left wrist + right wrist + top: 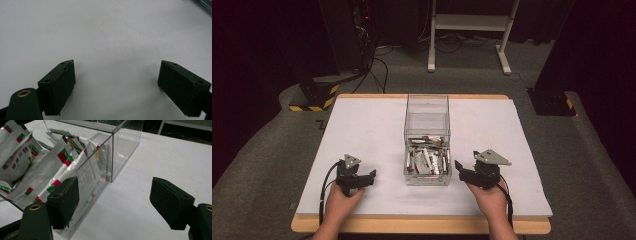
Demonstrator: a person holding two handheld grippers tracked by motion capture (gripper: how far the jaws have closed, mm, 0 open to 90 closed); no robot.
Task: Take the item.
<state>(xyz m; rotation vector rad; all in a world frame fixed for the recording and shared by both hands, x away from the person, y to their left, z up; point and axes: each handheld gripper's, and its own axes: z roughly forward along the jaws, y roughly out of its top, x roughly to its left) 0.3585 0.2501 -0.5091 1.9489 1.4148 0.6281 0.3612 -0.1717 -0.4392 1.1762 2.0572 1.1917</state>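
A clear plastic box (427, 115) stands in the middle of the white table (362, 130). Its near half holds several white sachets (427, 160) with red and green bands, seen close through the wall (37, 172). My left gripper (371, 176) rests low on the table left of the box, jaws wide apart over bare white surface (117, 82). My right gripper (458, 168) is just right of the box's near corner, jaws open with nothing between them (113, 203). One of its fingers (63, 200) stands in front of the box wall.
The box's far half (427, 122) looks empty. Beyond the table are a white frame's legs (467, 35), dark equipment with cables (357, 45), and yellow-black striped bases (314, 97) on grey carpet. White table surface spreads on both sides of the box.
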